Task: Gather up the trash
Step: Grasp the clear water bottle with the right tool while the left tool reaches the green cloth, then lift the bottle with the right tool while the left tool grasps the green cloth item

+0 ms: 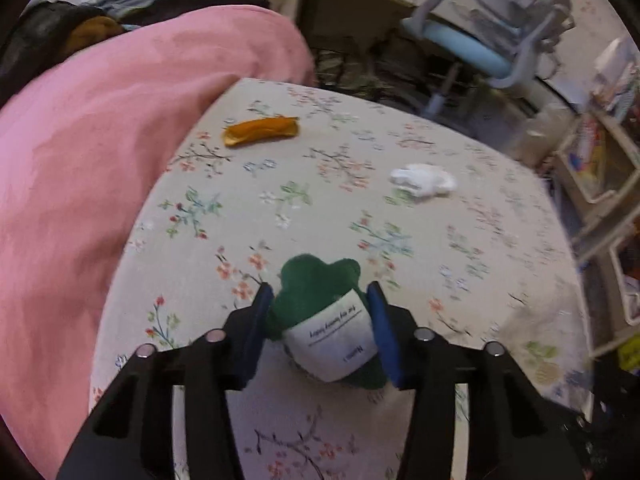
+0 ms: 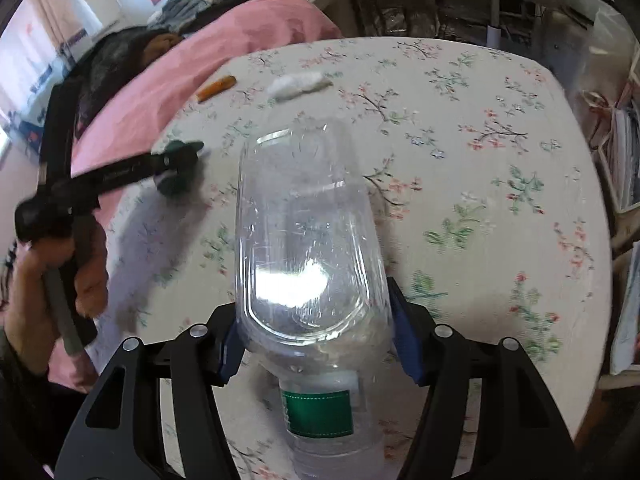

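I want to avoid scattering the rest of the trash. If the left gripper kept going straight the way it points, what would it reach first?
Probably bare floral bedsheet: the left gripper, shut on the green plush item, aims between the orange wrapper and crumpled tissue. Depth is unclear.

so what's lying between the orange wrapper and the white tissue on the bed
Nothing. In the left wrist view, only bare floral sheet runs between the orange wrapper and the white tissue.

Bedroom; pink duvet, desk chair
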Available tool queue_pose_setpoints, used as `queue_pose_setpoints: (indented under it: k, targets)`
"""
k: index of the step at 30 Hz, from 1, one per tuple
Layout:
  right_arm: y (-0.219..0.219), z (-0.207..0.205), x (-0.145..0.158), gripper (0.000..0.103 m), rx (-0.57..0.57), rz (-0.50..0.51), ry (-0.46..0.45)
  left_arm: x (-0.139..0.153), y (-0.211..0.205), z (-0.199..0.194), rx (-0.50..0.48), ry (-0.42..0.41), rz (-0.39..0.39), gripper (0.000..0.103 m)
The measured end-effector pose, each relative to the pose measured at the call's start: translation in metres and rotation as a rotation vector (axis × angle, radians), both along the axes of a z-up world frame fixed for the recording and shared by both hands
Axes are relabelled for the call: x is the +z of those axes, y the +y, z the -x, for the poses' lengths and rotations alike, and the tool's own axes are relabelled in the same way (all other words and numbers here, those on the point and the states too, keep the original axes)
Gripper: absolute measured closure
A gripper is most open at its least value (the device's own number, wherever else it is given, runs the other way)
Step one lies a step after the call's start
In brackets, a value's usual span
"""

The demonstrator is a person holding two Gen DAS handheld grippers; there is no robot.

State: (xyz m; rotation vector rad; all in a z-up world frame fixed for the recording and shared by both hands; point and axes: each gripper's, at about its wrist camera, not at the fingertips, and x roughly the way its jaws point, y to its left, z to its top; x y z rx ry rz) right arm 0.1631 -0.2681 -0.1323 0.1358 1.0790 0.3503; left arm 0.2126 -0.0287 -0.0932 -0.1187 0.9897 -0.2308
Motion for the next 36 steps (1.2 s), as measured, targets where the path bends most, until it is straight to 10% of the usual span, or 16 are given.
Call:
queue_pose_setpoints:
  k: [8, 18, 25, 36]
  targets:
    - [0.028, 0.011, 0.008, 0.045, 0.077, 0.048, -0.063, 0.008, 0.014, 0.036, -0.133, 0.039, 0.074, 0.059]
    - [0.018, 0.012, 0.003, 0.044, 0.045, 0.044, -0.051, -0.006, -0.005, 0.049, -0.181, 0.067, -0.119, 0.038]
    - [0.017, 0.01, 0.003, 0.045, 0.054, 0.044, -0.055, -0.006, -0.011, 0.053, -0.22, 0.039, -0.144, 0.056]
    - [0.009, 0.017, 0.012, 0.045, 0.037, -0.059, -0.057, 0.029, -0.002, 0.075, -0.128, -0.065, -0.108, 0.057]
